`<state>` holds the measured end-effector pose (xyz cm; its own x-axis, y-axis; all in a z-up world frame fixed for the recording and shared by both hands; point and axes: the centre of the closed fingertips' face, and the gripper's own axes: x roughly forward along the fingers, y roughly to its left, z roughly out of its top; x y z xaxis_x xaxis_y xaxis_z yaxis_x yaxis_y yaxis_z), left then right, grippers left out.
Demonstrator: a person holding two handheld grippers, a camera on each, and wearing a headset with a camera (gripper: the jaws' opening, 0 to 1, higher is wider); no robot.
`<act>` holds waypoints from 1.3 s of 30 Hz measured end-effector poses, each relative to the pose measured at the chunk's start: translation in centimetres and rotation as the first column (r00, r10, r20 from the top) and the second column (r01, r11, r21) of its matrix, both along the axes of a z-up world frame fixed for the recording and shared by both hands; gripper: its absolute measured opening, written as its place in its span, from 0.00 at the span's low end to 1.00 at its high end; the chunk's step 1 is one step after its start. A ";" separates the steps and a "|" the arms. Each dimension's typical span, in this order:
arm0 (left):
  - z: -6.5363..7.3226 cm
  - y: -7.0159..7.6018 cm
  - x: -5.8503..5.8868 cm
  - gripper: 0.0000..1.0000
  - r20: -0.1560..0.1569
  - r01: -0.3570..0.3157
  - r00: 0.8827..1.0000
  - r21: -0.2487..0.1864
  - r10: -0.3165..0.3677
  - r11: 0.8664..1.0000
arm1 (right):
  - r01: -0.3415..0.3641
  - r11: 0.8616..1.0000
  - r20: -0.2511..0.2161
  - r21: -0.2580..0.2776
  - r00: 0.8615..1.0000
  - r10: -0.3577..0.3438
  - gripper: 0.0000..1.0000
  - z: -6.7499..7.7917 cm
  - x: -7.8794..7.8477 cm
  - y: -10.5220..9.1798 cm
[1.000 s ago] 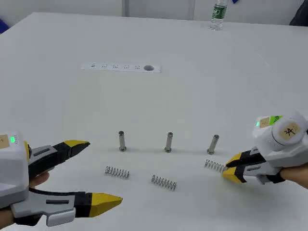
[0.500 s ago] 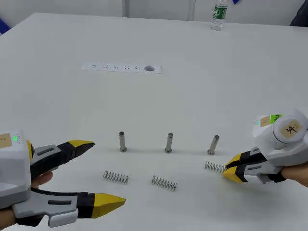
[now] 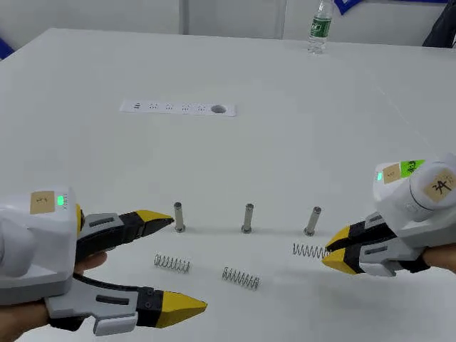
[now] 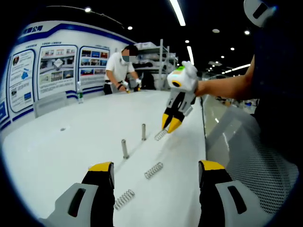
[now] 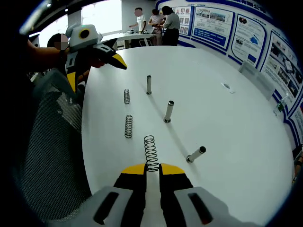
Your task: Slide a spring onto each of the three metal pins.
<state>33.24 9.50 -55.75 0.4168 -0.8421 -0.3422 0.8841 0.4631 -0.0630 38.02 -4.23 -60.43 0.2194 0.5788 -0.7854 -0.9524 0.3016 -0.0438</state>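
Note:
Three metal pins stand in a row on the white table: left point(image 3: 179, 216), middle point(image 3: 248, 217), right point(image 3: 312, 221). In front of them lie two loose springs point(image 3: 172, 263) point(image 3: 240, 278). My right gripper point(image 3: 329, 255) is shut on one end of a third spring point(image 3: 308, 251), just in front of the right pin. The right gripper view shows that spring point(image 5: 151, 151) sticking out ahead of the closed tips point(image 5: 151, 168), with the right pin point(image 5: 195, 154) beside it. My left gripper point(image 3: 188, 263) is open near the left pin, its fingers on either side of the left spring point(image 4: 124, 199).
A white power strip point(image 3: 178, 108) lies flat further back on the table. A water bottle point(image 3: 318, 27) stands at the far edge. People stand at a bench in the background point(image 4: 122, 66). The table's near edge runs close to the springs.
My left gripper has moved forward toward the left pin, still open. My right gripper has shifted the held spring slightly left. The head camera has also moved.

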 end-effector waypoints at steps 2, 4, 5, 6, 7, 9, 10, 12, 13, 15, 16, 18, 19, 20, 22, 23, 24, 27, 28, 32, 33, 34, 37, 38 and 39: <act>0.1 -0.6 0.0 0.72 0.004 0.023 1.000 0.003 -0.023 1.000 | -0.026 1.000 -0.009 0.006 1.000 0.026 0.11 0.6 -0.5 0.8; 0.1 -1.1 -0.1 0.70 0.006 0.046 0.999 0.006 -0.046 0.999 | -0.056 0.998 -0.010 0.009 0.998 0.056 0.11 1.3 -1.0 1.5; 0.0 -1.3 -0.1 0.69 0.005 0.054 0.999 0.008 -0.054 0.999 | -0.067 0.998 -0.013 0.008 0.998 0.067 0.11 1.5 -1.2 1.8; -0.1 -1.5 -0.1 0.68 0.005 0.061 0.998 0.010 -0.062 0.998 | -0.078 0.997 -0.011 0.008 0.997 0.078 0.11 1.7 -1.4 2.0; -0.2 -1.7 -0.1 0.67 0.007 0.071 0.997 0.013 -0.072 0.997 | -0.094 0.996 -0.003 0.007 0.996 0.094 0.11 2.0 -1.6 2.4; -0.2 -2.2 -0.2 0.65 0.007 0.086 0.996 0.015 -0.086 0.996 | -0.114 0.994 -0.009 0.007 0.993 0.114 0.11 2.3 -2.0 2.9; -0.2 -2.3 -0.2 0.64 0.009 0.092 0.996 0.016 -0.092 0.996 | -0.120 0.993 -0.005 0.007 0.993 0.120 0.11 2.5 -2.1 3.1; -0.3 -2.6 -0.3 0.61 0.015 0.106 0.994 0.020 -0.106 0.994 | -0.141 0.990 -0.010 0.010 0.990 0.141 0.11 2.8 -2.5 3.6; -0.2 -2.7 -0.3 0.60 0.017 0.110 0.994 0.020 -0.110 0.994 | -0.150 0.989 -0.007 0.011 0.989 0.150 0.11 3.0 -2.7 3.8; -0.2 -3.0 -0.3 0.57 0.017 0.119 0.993 0.020 -0.119 0.993 | -0.168 0.986 -0.010 0.013 0.986 0.169 0.11 3.2 -3.1 4.2; -0.2 -3.1 -0.3 0.56 0.019 0.123 0.992 0.019 -0.123 0.992 | -0.175 0.984 -0.011 0.014 0.984 0.175 0.11 3.3 -3.2 4.4; -0.1 -3.4 -0.4 0.53 0.025 0.135 0.990 0.021 -0.136 0.991 | -0.190 0.982 -0.009 0.015 0.982 0.190 0.11 3.6 -3.5 4.7; 0.0 -3.5 -0.4 0.52 0.027 0.139 0.990 0.023 -0.140 0.990 | -0.196 0.981 -0.010 0.017 0.981 0.196 0.11 3.7 -3.7 4.9; 0.0 -3.6 -0.4 0.51 0.030 0.146 0.989 0.026 -0.146 0.989 | -0.202 0.979 -0.006 0.019 0.979 0.202 0.11 3.9 -3.8 5.1; 0.0 -4.0 -0.3 0.50 0.034 0.156 0.987 0.031 -0.157 0.987 | -0.209 0.978 -0.005 0.025 0.978 0.210 0.11 4.2 -3.9 5.5; 0.0 -4.1 -0.3 0.49 0.036 0.160 0.986 0.033 -0.162 0.987 | -0.212 0.977 -0.005 0.025 0.977 0.212 0.11 4.3 -3.9 5.5; 0.1 -4.2 -0.4 0.47 0.043 0.168 0.985 0.037 -0.170 0.985 | -0.215 0.976 0.001 0.028 0.977 0.215 0.11 4.4 -3.9 5.7; 0.1 -4.5 -0.3 0.44 0.050 0.180 0.982 0.041 -0.182 0.983 | -0.226 0.973 0.004 0.034 0.974 0.226 0.11 4.8 -4.1 6.1; 0.1 -4.6 -0.3 0.44 0.052 0.182 0.981 0.042 -0.184 0.982 | -0.228 0.973 0.005 0.035 0.974 0.228 0.11 4.8 -4.1 6.1; 0.2 -4.8 -0.1 0.39 0.062 0.195 0.978 0.047 -0.198 0.980 | -0.241 0.970 0.003 0.034 0.971 0.241 0.11 5.0 -4.2 6.5; 0.2 -4.9 -0.1 0.38 0.064 0.198 0.977 0.046 -0.201 0.979 | -0.243 0.969 0.004 0.032 0.970 0.243 0.11 4.9 -4.3 6.5; 0.3 -5.0 -0.1 0.37 0.067 0.203 0.976 0.046 -0.206 0.978 | -0.249 0.968 0.006 0.030 0.968 0.249 0.11 4.9 -4.3 6.7; 0.3 -5.3 -0.1 0.34 0.075 0.213 0.973 0.051 -0.217 0.976 | -0.261 0.965 0.006 0.032 0.965 0.261 0.11 5.0 -4.5 7.0; 0.3 -5.3 -0.1 0.33 0.077 0.215 0.973 0.053 -0.219 0.975 | -0.263 0.964 0.006 0.033 0.965 0.263 0.11 5.1 -4.6 7.1; 0.3 -5.4 -0.1 0.32 0.078 0.217 0.972 0.055 -0.221 0.975 | -0.267 0.963 0.008 0.035 0.964 0.267 0.11 5.2 -4.7 7.3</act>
